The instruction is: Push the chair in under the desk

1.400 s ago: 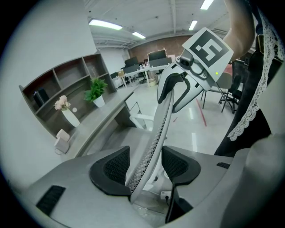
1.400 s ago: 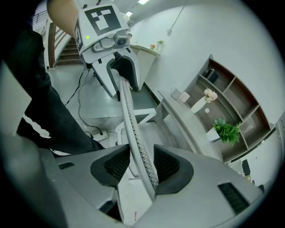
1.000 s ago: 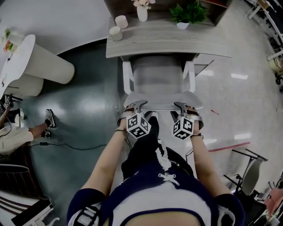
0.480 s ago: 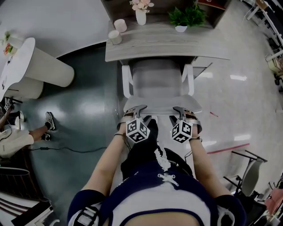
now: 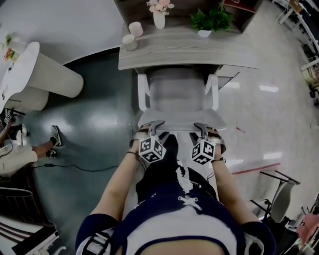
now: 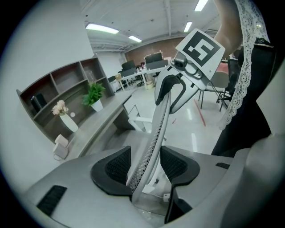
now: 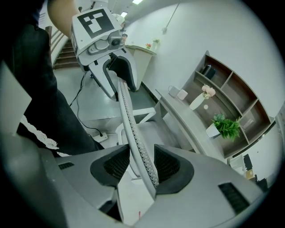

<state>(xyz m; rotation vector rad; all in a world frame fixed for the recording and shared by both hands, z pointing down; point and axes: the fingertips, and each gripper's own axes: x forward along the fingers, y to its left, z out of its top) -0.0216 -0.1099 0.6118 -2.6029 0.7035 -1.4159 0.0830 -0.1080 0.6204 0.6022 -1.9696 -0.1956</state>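
A white office chair with a grey mesh backrest (image 5: 182,118) faces the grey wooden desk (image 5: 189,50). Its seat (image 5: 177,89) and both armrests lie partly under the desk's front edge. My left gripper (image 5: 155,123) straddles the left part of the backrest's top rim (image 6: 151,133). Its jaws have just been closing with the rim between them, and a slim gap still shows beside the rim. My right gripper (image 5: 202,125) straddles the rim (image 7: 133,129) further right, open, with the rim leaning against one pad.
A flower vase (image 5: 158,16), a potted plant (image 5: 212,15) and two pale cylinders (image 5: 130,41) stand on the desk. A white round table (image 5: 30,69) and a seated person's shoe (image 5: 56,134) are at left. A cable (image 5: 75,167) crosses the floor. Another chair (image 5: 281,196) is at lower right.
The head view has shifted slightly. Both grippers stay astride the backrest's top rim, and the chair has not visibly moved relative to the desk.
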